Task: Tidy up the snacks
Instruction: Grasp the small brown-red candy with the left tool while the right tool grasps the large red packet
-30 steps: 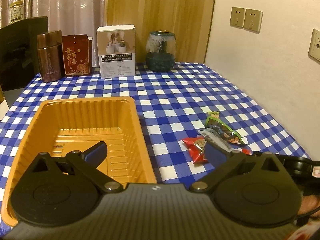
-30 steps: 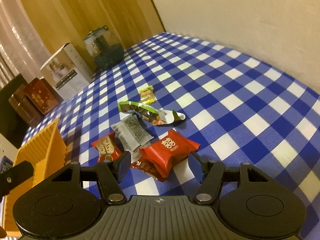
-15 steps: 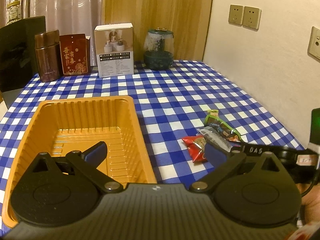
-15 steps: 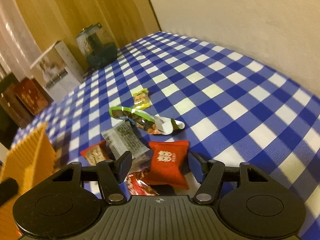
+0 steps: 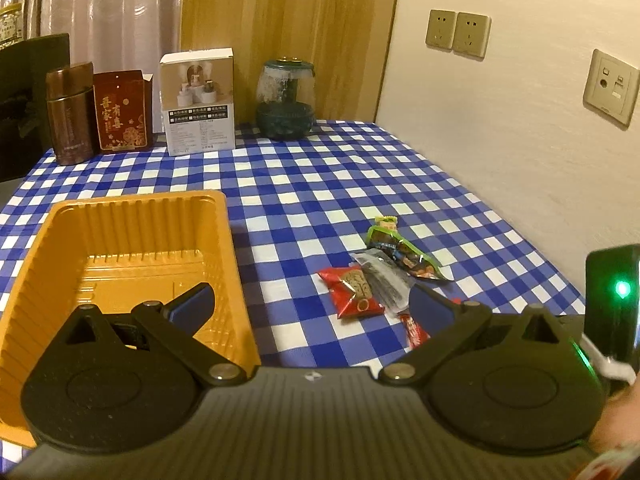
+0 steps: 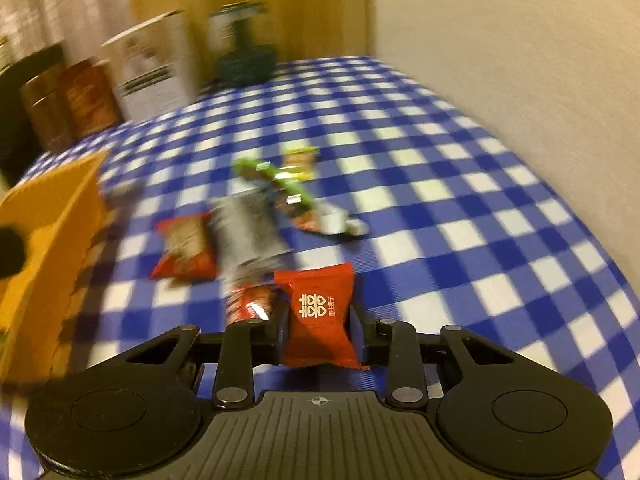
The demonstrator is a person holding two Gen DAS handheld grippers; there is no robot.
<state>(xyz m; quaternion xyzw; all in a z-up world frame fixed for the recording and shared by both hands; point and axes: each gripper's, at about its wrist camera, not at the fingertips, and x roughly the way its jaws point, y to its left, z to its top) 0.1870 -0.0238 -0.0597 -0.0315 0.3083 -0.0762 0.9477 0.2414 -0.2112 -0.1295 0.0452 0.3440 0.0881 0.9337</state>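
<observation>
An orange tray (image 5: 132,216) is noted at the left of the checked tablecloth (image 5: 320,184), empty as far as its floor is seen. The left gripper (image 5: 310,302) is held spread and empty, its left finger over the tray.

Right of the tray, towards the wall edge, the loose snacks (image 5: 380,264) are lying in a cluster. The right gripper (image 6: 318,322) is pinched on a red packet (image 6: 320,312), whose long axis runs forward along the fingers.

The tray (image 6: 44,240) lies to the left of the right gripper, so the coming move is judged to be a leftward carry; the left gripper is nearer the tray.

The right wrist view is blurred; whether the packet is clear of the cloth cannot be told. The tray's near corner is hidden.
</observation>
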